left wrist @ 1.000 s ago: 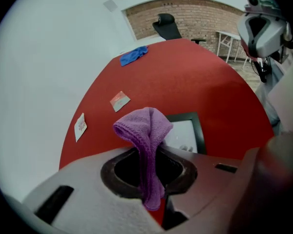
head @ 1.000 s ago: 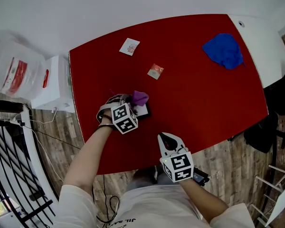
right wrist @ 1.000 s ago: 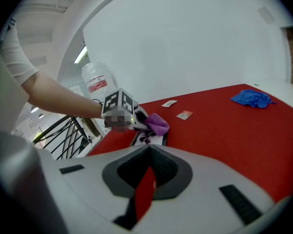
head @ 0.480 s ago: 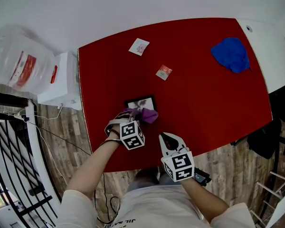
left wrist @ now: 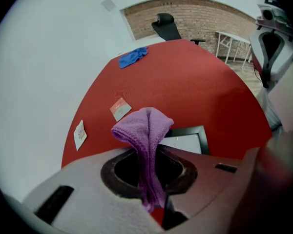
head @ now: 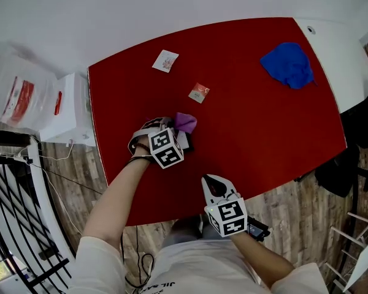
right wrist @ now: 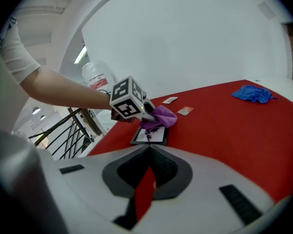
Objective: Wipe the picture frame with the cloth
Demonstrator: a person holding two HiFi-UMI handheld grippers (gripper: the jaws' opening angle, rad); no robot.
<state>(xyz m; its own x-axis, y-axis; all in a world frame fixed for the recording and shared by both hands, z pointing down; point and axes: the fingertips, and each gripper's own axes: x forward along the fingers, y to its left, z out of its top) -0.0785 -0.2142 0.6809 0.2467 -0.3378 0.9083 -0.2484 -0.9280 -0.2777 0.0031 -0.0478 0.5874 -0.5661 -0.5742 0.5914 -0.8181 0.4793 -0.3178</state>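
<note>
My left gripper (head: 176,130) is shut on a purple cloth (head: 185,122) and holds it over the black picture frame (head: 186,143), which it mostly hides in the head view. In the left gripper view the cloth (left wrist: 144,128) droops from the jaws onto the frame (left wrist: 188,141). The right gripper view shows the left gripper (right wrist: 146,112), the cloth (right wrist: 162,116) and the frame (right wrist: 150,136) lying flat on the red table (head: 264,133). My right gripper (head: 210,181) hovers at the table's near edge, shut and holding nothing, a short way from the frame.
A blue cloth (head: 288,64) lies at the table's far right corner. Two small cards (head: 165,60) (head: 199,92) lie beyond the frame. A white box (head: 64,106) and a plastic bag (head: 15,87) stand left of the table, with a black railing (head: 12,207) below them.
The left gripper pulled the cloth toward me, uncovering the frame half a second ago, then pushed it back over the frame. The right gripper stayed where it was.
</note>
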